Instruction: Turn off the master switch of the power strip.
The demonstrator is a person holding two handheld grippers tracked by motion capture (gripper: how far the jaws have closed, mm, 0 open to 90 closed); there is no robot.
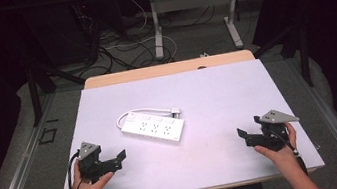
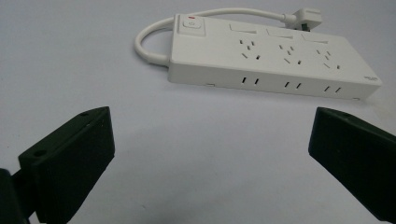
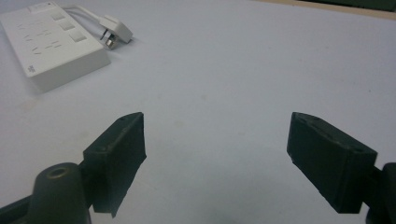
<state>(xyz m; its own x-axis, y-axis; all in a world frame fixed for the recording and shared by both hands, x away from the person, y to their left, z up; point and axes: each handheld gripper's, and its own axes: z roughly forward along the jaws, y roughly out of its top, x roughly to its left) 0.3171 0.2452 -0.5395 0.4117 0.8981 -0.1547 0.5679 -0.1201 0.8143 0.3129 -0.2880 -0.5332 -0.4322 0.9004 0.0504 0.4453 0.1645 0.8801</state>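
Observation:
A white power strip (image 1: 155, 126) lies flat near the middle of the white table (image 1: 216, 92), its short cable looped back to a plug (image 1: 176, 110) beside it. In the left gripper view the strip (image 2: 275, 60) shows a switch with a red mark and three socket groups. My left gripper (image 1: 115, 162) rests at the near left, open and holding nothing, its jaws pointing toward the strip. At the near right my right gripper (image 1: 249, 135) is open too, with nothing between its jaws. The right gripper view catches the strip's end (image 3: 51, 46) and the plug (image 3: 114, 30) at far left.
A wooden strip (image 1: 168, 69) edges the table's far side. Beyond it, on the floor, stand metal table legs (image 1: 156, 25) among tangled cables. Dark frame bars rise on both sides.

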